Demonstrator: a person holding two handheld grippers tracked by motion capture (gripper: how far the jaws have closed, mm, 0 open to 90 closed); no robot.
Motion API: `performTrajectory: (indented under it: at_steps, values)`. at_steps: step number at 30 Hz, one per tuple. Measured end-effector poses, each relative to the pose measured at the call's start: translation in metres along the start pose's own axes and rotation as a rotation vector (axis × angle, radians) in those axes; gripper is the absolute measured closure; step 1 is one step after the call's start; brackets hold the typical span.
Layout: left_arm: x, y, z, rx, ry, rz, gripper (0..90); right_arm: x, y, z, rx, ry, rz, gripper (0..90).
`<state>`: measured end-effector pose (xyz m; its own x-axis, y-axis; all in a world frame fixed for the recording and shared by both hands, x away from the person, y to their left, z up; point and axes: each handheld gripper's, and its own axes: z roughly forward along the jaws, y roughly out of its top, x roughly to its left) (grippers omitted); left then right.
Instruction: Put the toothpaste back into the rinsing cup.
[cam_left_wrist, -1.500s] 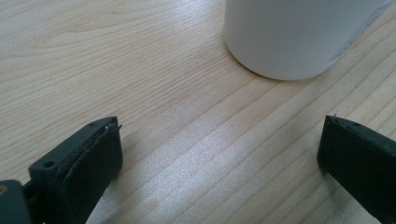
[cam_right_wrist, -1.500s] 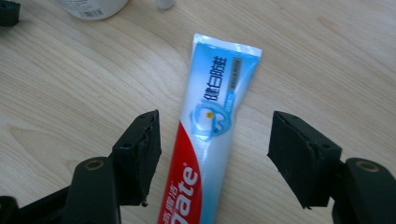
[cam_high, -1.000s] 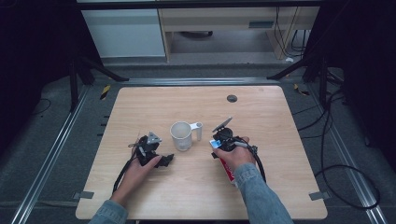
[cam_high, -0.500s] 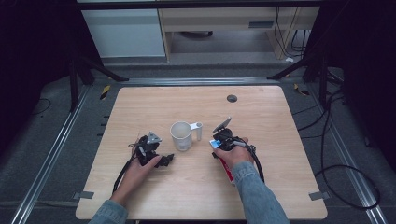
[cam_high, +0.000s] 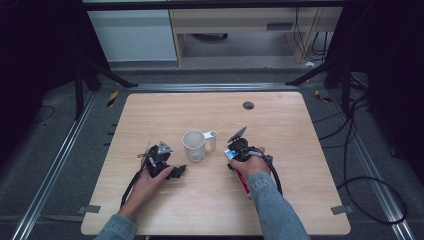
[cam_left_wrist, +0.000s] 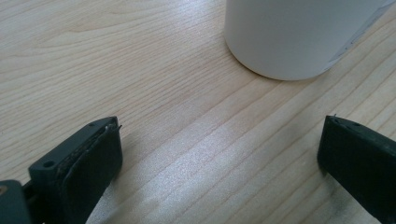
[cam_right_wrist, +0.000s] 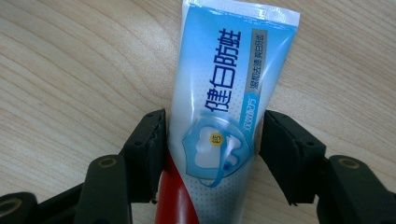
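1. High view: a white cup (cam_high: 194, 145) is seen upright mid-bench (cam_high: 280, 125), between both grippers, with a small dark disc (cam_high: 248, 105) far right.
2. The left gripper (cam_left_wrist: 219, 154) is spread wide, holding nothing, near the cup.
3. The right gripper (cam_right_wrist: 210, 140) is closed around a blue toothpaste tube (cam_right_wrist: 224, 93).

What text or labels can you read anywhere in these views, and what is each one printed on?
"健白防蛀": large blue characters along the blue-and-white toothpaste tube, clamped between the right gripper's jaws.
Small white print on the tube's grey strip: too blurred to read surely.
One character on the tube's yellow dot: too small to read.
White plastic cup and light wooden table: no text.
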<state>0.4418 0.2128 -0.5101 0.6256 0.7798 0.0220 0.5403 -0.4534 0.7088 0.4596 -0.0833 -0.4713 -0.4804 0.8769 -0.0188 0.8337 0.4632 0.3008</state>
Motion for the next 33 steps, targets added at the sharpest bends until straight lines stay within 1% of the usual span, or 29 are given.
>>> performTrajectory:
  at_steps: [4,6,9,21,24,25,27,29,30,33]
  values:
    - [0.0,0.0,0.0,0.0,0.0,0.0,0.0,0.001,0.001,0.001,0.018,0.016,0.001,43.6]
    - [0.0,0.0,0.0,0.0,0.0,0.0,0.0,0.001,0.002,0.001,0.023,0.016,-0.009,44.8]
    - [0.0,0.0,0.0,0.0,0.0,0.0,0.0,0.001,0.003,0.001,0.027,0.016,-0.008,45.3]
    - [0.0,0.0,0.0,-0.001,0.001,-0.001,0.0,0.001,0.003,0.0,0.033,0.023,-0.037,48.7]
    - [0.0,0.0,0.0,-0.002,0.003,-0.004,0.0,0.002,0.003,0.0,0.033,0.026,-0.052,52.1]
    - [0.0,0.0,0.0,-0.002,0.003,-0.003,0.0,0.002,0.003,-0.001,0.032,0.017,-0.06,53.9]
    - [0.0,0.0,0.0,-0.001,0.004,-0.003,0.0,0.003,0.003,-0.003,0.03,0.018,-0.075,58.0]
    - [0.0,0.0,0.0,-0.002,0.004,-0.004,0.0,0.003,0.003,-0.004,0.023,0.008,-0.112,62.3]
    - [0.0,0.0,0.001,-0.002,0.005,-0.004,0.0,0.004,0.003,-0.006,0.024,0.003,-0.114,64.8]
    - [0.0,0.0,0.001,-0.002,0.005,-0.004,0.0,0.003,0.002,-0.009,0.015,0.013,-0.145,70.0]
